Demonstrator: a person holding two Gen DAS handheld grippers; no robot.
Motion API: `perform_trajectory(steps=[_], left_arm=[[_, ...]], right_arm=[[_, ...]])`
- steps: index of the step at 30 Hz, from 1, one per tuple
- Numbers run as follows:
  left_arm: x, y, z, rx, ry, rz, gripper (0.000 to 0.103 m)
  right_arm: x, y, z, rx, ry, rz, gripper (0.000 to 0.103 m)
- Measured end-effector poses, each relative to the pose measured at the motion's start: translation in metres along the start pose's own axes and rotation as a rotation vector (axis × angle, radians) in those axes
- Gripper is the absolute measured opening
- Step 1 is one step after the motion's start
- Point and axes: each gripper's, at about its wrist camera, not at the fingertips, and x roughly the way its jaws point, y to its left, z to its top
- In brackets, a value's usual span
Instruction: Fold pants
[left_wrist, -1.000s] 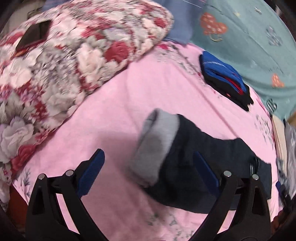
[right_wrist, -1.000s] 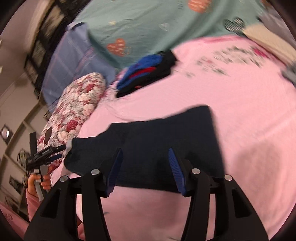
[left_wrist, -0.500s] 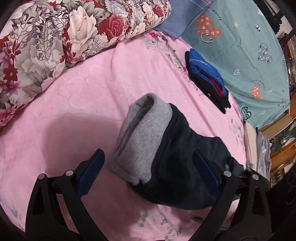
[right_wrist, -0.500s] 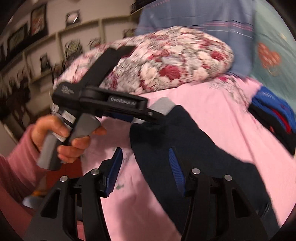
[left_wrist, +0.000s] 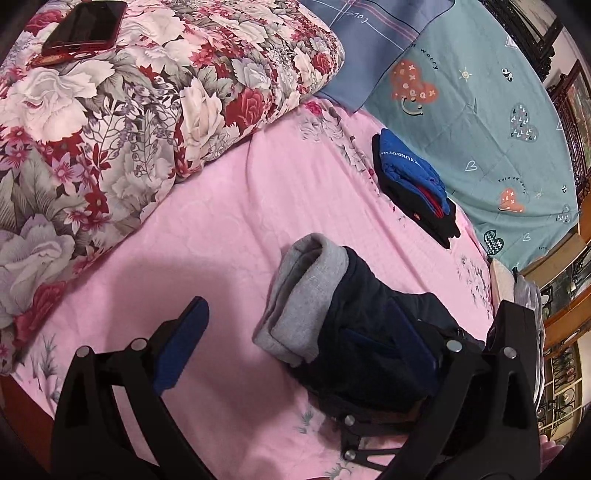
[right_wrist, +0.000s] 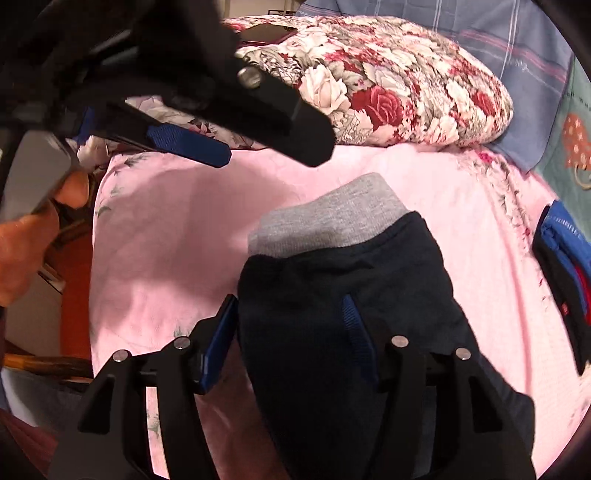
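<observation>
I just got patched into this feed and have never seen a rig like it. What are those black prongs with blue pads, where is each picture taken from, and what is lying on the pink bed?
No robot here: a person carries a hand-held gripper in each hand, with a fisheye camera looking along its two fingers.

The left picture shows the left hand-held gripper, open, holding nothing. The right picture shows the right hand-held gripper, also open, its fingers astride the dark pants; it has not closed on them.

The pants, with a grey waistband, lie partly folded on the pink sheet. Farther back sit a folded blue and black garment, a floral quilt and a phone on it.
</observation>
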Motion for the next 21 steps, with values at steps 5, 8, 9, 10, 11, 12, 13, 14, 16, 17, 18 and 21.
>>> perform_trajectory(steps=[5, 8, 9, 10, 11, 12, 13, 14, 16, 17, 18, 21], left_arm=[[-0.006, -0.005, -0.002, 0.022, 0.001, 0.009, 0.099], [-0.012, -0.004, 0.001, 0.003, -0.005, -0.013, 0.101], [-0.013, -0.003, 0.001, -0.010, -0.006, -0.026, 0.101], [-0.014, -0.002, 0.001, -0.022, -0.003, -0.041, 0.101], [-0.013, 0.000, 0.001, -0.034, 0.005, -0.054, 0.101], [-0.011, 0.002, 0.001, -0.051, 0.017, -0.066, 0.101], [-0.009, 0.003, 0.001, -0.067, 0.030, -0.070, 0.101], [-0.006, 0.005, 0.000, -0.085, 0.047, -0.070, 0.101], [0.000, 0.007, -0.001, -0.118, 0.076, -0.097, 0.101], [0.001, 0.008, -0.001, -0.133, 0.087, -0.121, 0.101], [0.004, 0.007, -0.002, -0.156, 0.104, -0.166, 0.101], [0.014, 0.000, -0.003, -0.188, 0.144, -0.266, 0.101]], right_arm=[[-0.005, -0.006, -0.002, 0.013, -0.018, -0.007, 0.028], [-0.015, -0.015, -0.001, 0.080, -0.052, 0.024, 0.018], [-0.019, -0.021, -0.001, 0.110, -0.065, 0.041, 0.016], [-0.022, -0.025, -0.001, 0.136, -0.077, 0.057, 0.016], [-0.026, -0.033, -0.001, 0.180, -0.094, 0.083, 0.015], [-0.030, -0.039, -0.002, 0.216, -0.105, 0.106, 0.015], [-0.032, -0.044, -0.003, 0.248, -0.115, 0.130, 0.015], [-0.034, -0.051, -0.004, 0.282, -0.126, 0.157, 0.015], [-0.038, -0.055, -0.007, 0.312, -0.139, 0.177, 0.015], [-0.040, -0.056, -0.008, 0.320, -0.150, 0.183, 0.015], [-0.043, -0.055, -0.010, 0.321, -0.155, 0.184, 0.015], [-0.045, -0.052, -0.010, 0.315, -0.159, 0.181, 0.015]])
